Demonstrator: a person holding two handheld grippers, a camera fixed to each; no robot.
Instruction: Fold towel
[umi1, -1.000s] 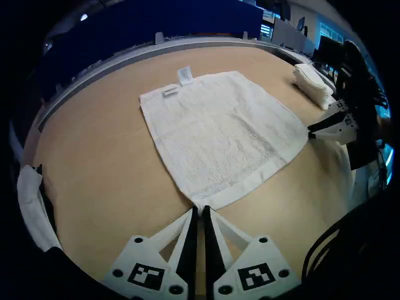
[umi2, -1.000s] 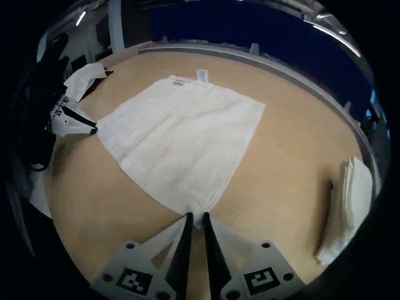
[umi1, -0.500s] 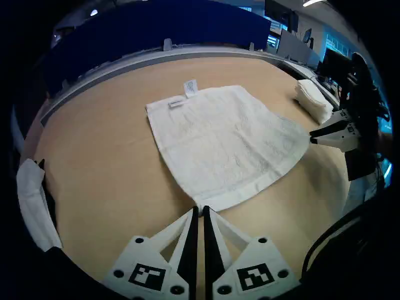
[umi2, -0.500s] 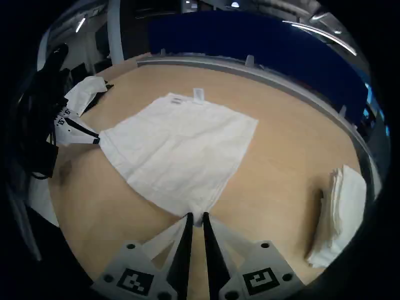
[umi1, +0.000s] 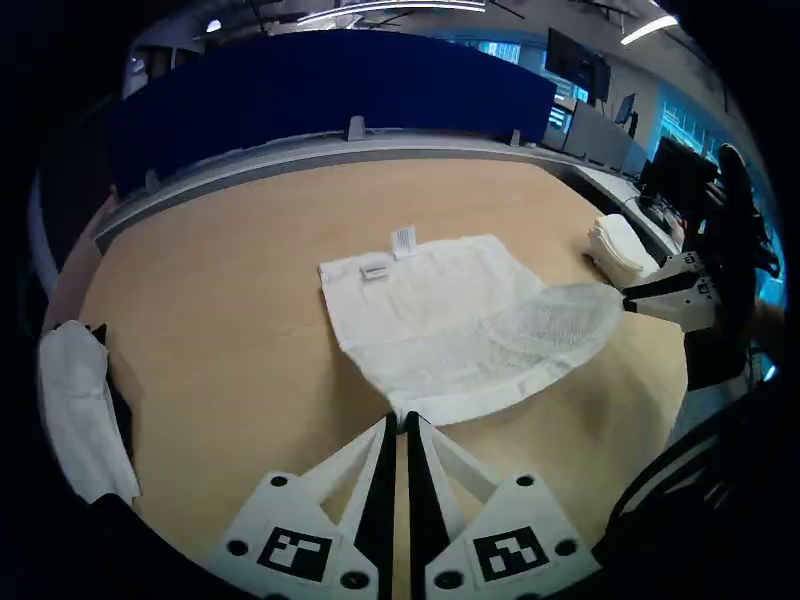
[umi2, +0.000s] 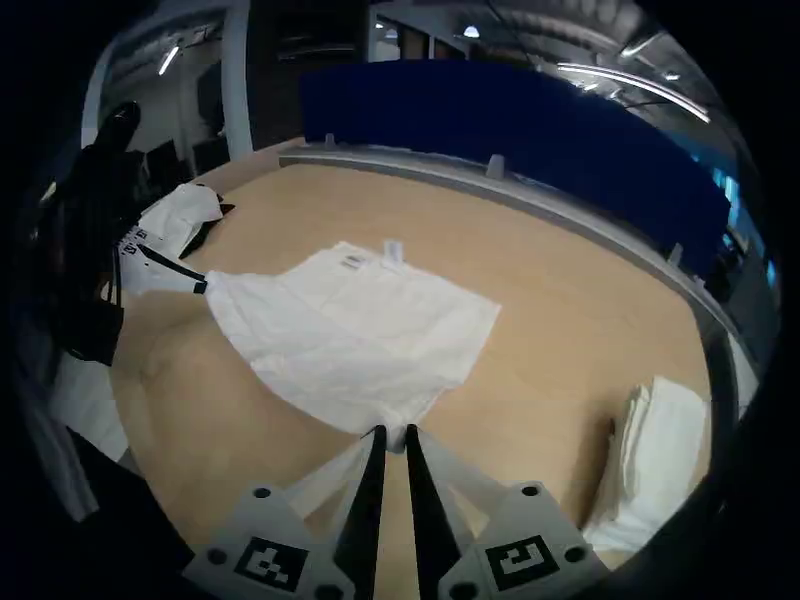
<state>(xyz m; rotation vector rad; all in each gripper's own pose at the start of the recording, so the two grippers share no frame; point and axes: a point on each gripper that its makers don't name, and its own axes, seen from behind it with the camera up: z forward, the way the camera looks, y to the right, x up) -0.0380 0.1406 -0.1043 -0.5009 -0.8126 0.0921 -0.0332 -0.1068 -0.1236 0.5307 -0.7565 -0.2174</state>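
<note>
A white towel (umi1: 455, 320) lies on the wooden table (umi1: 220, 300), its near edge raised off the surface and its far edge with two small tags (umi1: 403, 240) still flat. My left gripper (umi1: 400, 425) is shut on one near corner. My right gripper (umi2: 390, 440) is shut on the other near corner of the towel (umi2: 350, 330). In the left gripper view the right gripper (umi1: 632, 298) holds its corner at the far right. In the right gripper view the left gripper (umi2: 195, 285) holds its corner at the left.
A stack of folded white towels (umi1: 622, 245) sits at the table's right end, seen also as the stack (umi2: 655, 450). Loose white cloth (umi1: 75, 420) lies at the left end. A blue partition (umi1: 330, 90) runs behind the table. A person's dark sleeve (umi2: 95, 240) is at the left.
Both grippers have risen with the towel's near corners, lifting the near edge off the table; the towel now sags between them while its far edge stays down.
</note>
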